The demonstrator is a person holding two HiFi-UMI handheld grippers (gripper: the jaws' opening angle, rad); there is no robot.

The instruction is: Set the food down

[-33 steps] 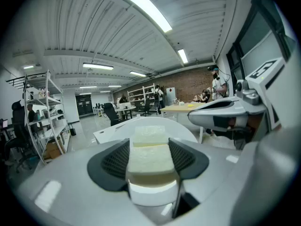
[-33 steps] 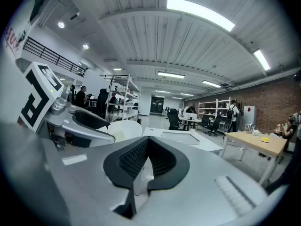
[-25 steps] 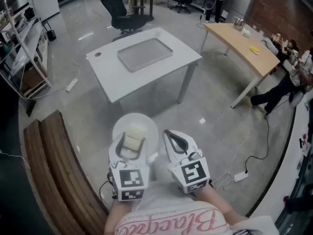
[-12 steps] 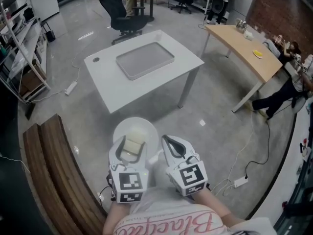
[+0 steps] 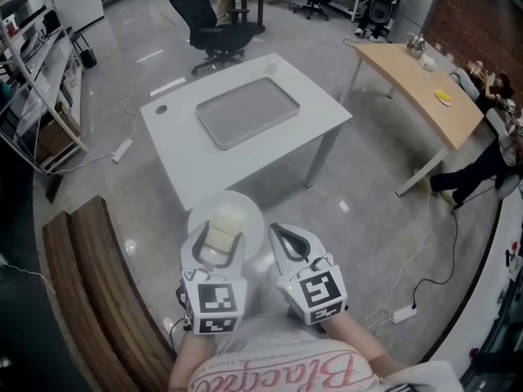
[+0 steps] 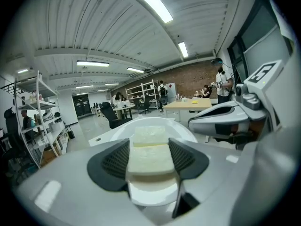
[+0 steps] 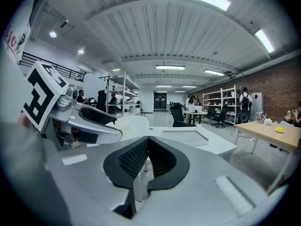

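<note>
A pale, rectangular food block (image 5: 223, 225) lies on a round white plate (image 5: 214, 202) that hangs above the floor in front of me. My left gripper (image 5: 221, 233) is shut on the block, with a black pad against each of its sides (image 6: 150, 157). What carries the plate I cannot tell. A second pale piece (image 6: 149, 135) lies just beyond the first. Beside it on the right, my right gripper (image 5: 280, 232) is shut, its pads meeting with nothing between them (image 7: 146, 142). Ahead stands a white table (image 5: 176, 149) bearing a grey tray (image 5: 248, 111).
A wooden bench (image 5: 90, 284) runs along my left. A black office chair (image 5: 208, 23) stands beyond the white table, a long wooden table (image 5: 417, 76) to the right, metal shelving (image 5: 33, 64) at the far left. Cables and a power strip (image 5: 404, 313) trail over the grey floor.
The white table and its tray have slid slightly right and down in the head view. Both grippers keep the same pose, the block still in the left one.
</note>
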